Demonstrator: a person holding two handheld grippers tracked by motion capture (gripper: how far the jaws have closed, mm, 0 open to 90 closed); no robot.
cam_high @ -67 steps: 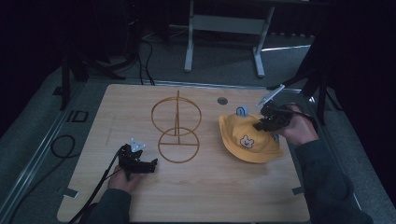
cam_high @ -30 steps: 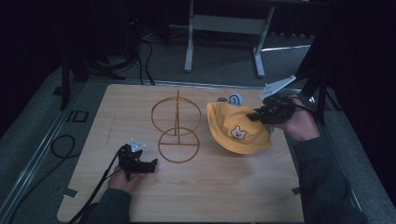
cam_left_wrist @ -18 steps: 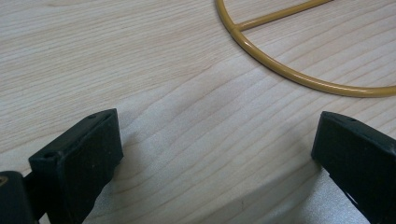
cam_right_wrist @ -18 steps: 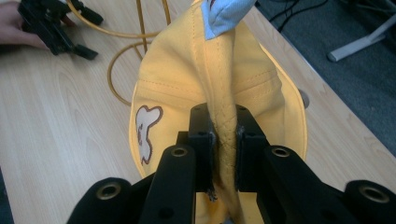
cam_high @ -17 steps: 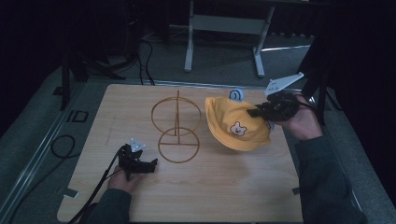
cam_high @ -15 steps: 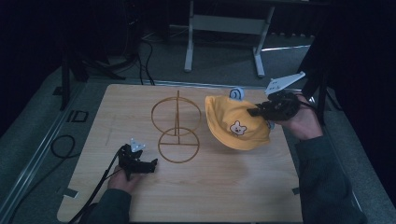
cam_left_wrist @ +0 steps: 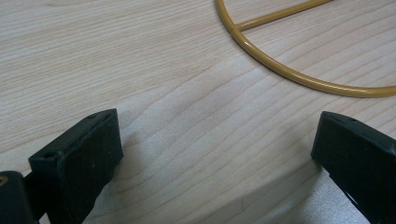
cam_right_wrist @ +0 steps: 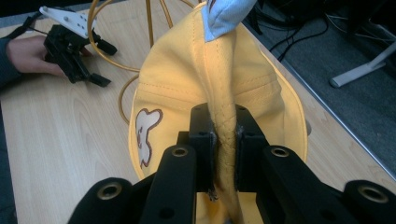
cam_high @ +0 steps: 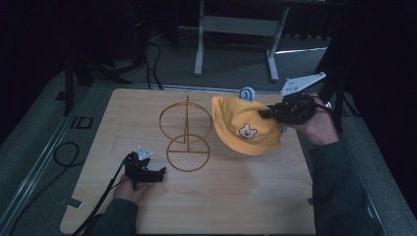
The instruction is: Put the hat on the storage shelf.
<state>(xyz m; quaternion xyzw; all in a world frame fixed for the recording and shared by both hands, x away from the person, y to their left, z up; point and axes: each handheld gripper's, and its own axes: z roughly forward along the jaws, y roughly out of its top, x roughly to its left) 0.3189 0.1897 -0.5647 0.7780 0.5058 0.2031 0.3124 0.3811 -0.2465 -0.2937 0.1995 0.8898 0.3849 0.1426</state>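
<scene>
My right gripper (cam_right_wrist: 219, 135) pinches the yellow hat's (cam_high: 246, 128) brim above the counter (cam_high: 236, 196), while my left gripper's (cam_left_wrist: 219, 154) 2 fingers (cam_left_wrist: 79, 158) rest spread beside the wire stand (cam_high: 187, 132).

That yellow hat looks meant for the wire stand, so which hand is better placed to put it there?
The right. The right gripper is clamped on the yellow hat, held beside the wire stand. The left gripper rests open on the table.

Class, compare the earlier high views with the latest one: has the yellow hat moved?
Yes. The yellow hat, pinched by the right gripper, has lifted off the table and swung left towards the gold wire stand.
</scene>
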